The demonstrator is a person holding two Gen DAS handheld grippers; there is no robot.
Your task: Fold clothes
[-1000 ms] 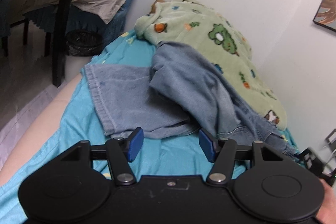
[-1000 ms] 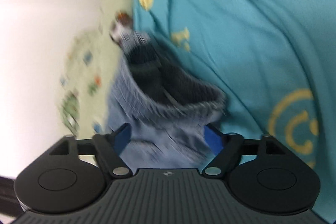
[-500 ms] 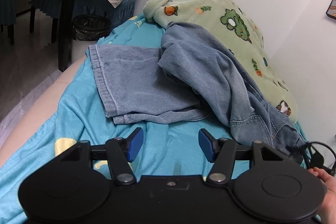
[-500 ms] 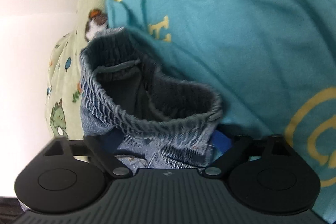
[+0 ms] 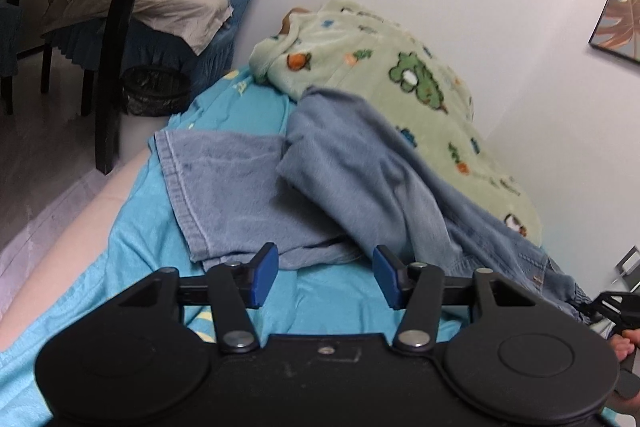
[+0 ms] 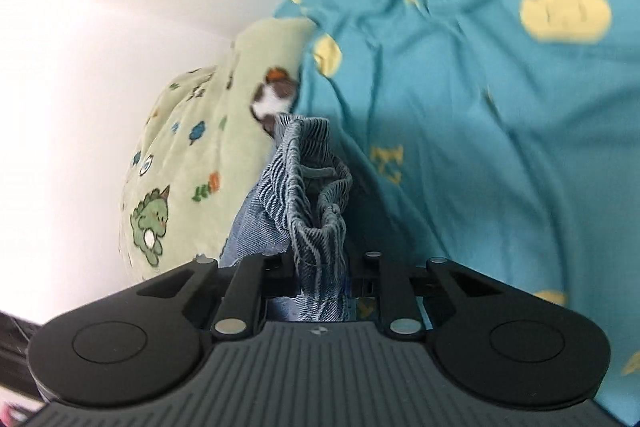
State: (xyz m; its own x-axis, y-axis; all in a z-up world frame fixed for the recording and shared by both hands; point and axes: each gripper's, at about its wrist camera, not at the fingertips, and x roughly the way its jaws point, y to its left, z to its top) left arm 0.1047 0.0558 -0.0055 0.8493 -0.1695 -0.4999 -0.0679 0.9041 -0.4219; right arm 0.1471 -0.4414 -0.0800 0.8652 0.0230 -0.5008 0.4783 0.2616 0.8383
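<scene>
Jeans — light blue denim, lying crumpled on the teal bedsheet, one leg spread flat toward the left edge of the bed, the other bunched over it and draped up onto the pale green cartoon-print blanket along the white wall. Far left in the left wrist view: dark table leg, a blue-covered chair with beige cloth on it, a black-lined bin on the floor. Left gripper hovers over the sheet just short of the near hem of the jeans; its blue pads stand apart with only sheet showing between them, jaws closing slightly, no contact with the cloth. At the right edge of the same view the waistband end of the jeans trails toward the right hand. Right gripper — jaws closing, drawn close together on the gathered elastic waistband, which stands up in a narrow ridge out of the pinch. Beyond it, green blanket to the left, teal sheet with yellow prints to the right; this view is somewhat blurred.
</scene>
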